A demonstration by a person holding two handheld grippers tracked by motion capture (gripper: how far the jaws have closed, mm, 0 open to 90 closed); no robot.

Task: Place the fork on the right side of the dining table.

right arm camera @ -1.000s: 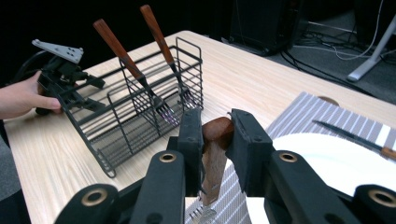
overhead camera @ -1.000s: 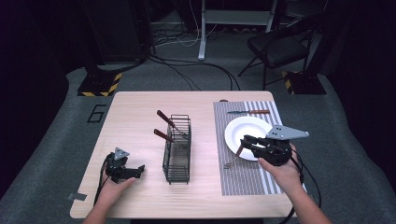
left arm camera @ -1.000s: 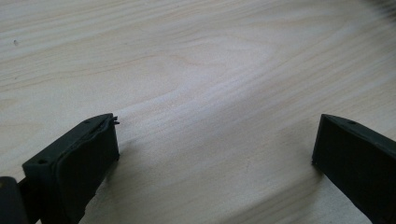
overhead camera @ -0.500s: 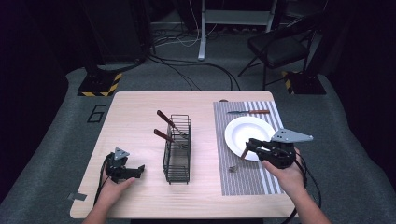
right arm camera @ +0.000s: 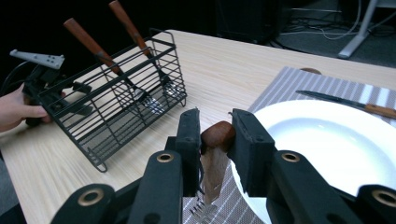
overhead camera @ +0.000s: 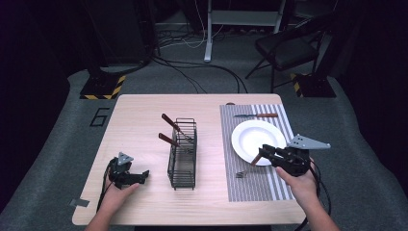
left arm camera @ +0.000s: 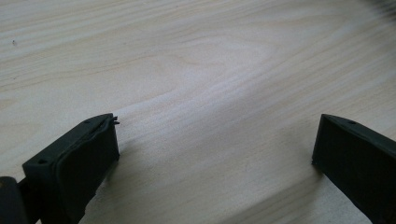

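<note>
- While the right tongs (right arm camera: pixel 215 140) pinch the fork (right arm camera: pixel 212 172) by its wooden handle, tines hanging over the striped mat (overhead camera: pixel 250 185) beside the plate (overhead camera: pixel 257 137), it looks ready for carrying to the wire rack (overhead camera: pixel 183 154).
- Left tongs (overhead camera: pixel 137 175) rest spread on the desk (overhead camera: pixel 139 120), likely just waiting.
</note>
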